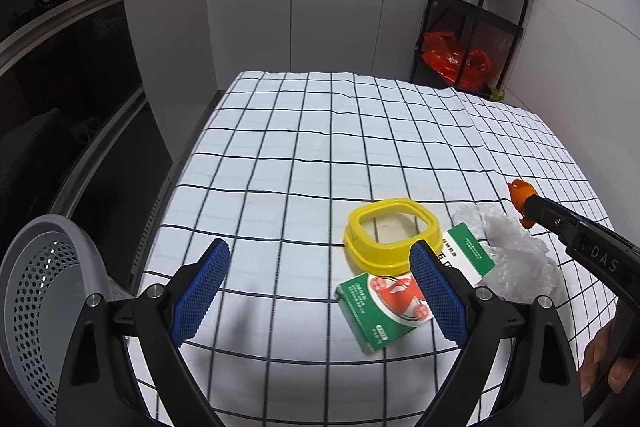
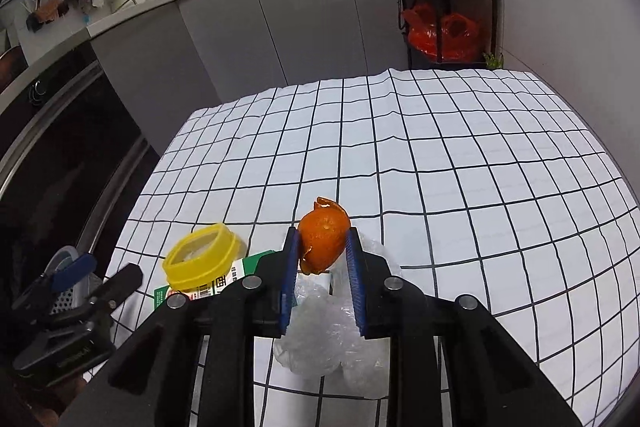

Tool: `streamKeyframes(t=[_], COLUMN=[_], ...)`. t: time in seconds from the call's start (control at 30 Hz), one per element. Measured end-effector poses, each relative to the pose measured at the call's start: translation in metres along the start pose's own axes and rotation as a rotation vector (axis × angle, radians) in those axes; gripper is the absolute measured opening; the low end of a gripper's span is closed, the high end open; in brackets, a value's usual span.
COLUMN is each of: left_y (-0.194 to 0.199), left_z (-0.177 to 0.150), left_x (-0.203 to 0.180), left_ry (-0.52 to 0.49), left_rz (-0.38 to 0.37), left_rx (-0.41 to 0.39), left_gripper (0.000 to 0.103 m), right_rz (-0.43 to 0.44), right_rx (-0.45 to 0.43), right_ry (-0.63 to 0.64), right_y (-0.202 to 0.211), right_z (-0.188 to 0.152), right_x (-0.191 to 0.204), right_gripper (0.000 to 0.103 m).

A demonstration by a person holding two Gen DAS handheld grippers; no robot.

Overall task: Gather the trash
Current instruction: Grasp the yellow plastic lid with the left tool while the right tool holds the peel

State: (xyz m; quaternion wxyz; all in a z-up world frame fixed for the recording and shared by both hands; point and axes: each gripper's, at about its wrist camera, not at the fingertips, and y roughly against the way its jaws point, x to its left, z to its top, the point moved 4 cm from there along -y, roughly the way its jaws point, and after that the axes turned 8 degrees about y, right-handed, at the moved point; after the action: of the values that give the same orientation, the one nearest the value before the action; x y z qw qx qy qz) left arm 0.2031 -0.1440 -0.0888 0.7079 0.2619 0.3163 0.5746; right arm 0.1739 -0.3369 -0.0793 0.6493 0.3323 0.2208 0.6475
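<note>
My right gripper (image 2: 323,241) is shut on an orange peel (image 2: 323,237) and holds it above the checked tablecloth; the peel also shows in the left wrist view (image 1: 522,197). Under it lies a crumpled clear plastic bag (image 2: 324,339), seen from the left too (image 1: 516,251). A yellow square lid ring (image 1: 392,235) and a green-and-white carton (image 1: 384,307) lie beside it. My left gripper (image 1: 320,291) is open and empty, low over the cloth just left of the carton. A grey perforated bin (image 1: 36,291) stands at the table's left edge.
The table with the checked cloth (image 1: 320,131) sits in a kitchen. A dark oven front (image 1: 60,87) is on the left, grey cabinets (image 1: 320,7) behind, and a black shelf rack with red bags (image 1: 468,39) at the back right.
</note>
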Motion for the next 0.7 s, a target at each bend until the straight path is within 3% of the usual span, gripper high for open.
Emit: streamKeyframes(t=[0.7], left_y=[-0.052], left_z=[0.004], left_x=[-0.050], left_ry=[0.007], left_rz=[-0.040], left_rx=[0.147], left_gripper=[0.090], right_rz=[0.024], right_rx=[-0.046], right_ry=[-0.063], right_y=[0.019], right_z=[0.009], right_x=[-0.027], right_gripper=[0.019])
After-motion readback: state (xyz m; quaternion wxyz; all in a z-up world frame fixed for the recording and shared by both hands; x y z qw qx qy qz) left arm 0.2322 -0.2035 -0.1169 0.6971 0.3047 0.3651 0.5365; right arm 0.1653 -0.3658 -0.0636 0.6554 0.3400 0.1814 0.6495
